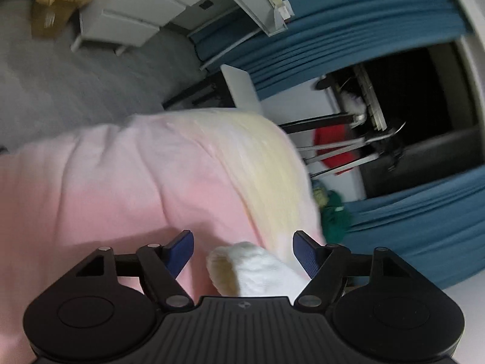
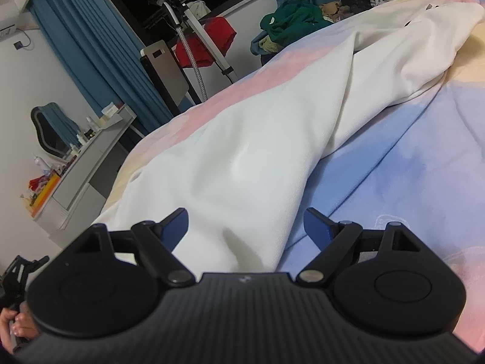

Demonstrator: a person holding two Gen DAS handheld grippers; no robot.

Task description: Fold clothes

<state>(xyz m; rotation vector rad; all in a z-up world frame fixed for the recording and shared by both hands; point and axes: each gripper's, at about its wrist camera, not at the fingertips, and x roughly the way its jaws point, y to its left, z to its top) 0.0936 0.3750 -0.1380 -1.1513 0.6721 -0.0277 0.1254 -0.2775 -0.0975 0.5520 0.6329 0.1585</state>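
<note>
A: What is the left hand-held gripper point(image 1: 243, 250) doing?

B: It is hovering with its blue pads point(image 1: 305, 253) spread wide, released, gripping nothing. A bunched end of the white garment point(image 1: 254, 268) is lying between the jaws, close to the gripper body, on the pink and yellow bedsheet point(image 1: 121, 182). I cannot tell whether the cloth is touching either pad.

A: And the right hand-held gripper point(image 2: 245, 226)?

B: Also released, its jaws standing wide apart. The white garment point(image 2: 257, 157) is starting right between them and stretching away across the bed toward the far upper right. The pastel bedsheet point(image 2: 409, 157) is showing blue beside the garment and pink beyond it.

A: What is lying past the garment?

B: A heap of green clothes point(image 2: 292, 19) is sitting beyond its far side. Further behind it, a red garment point(image 2: 212, 41) is hanging on a stand in front of blue curtains point(image 2: 100, 48). A grey desk point(image 2: 91, 157) is standing off the bed's edge.
</note>
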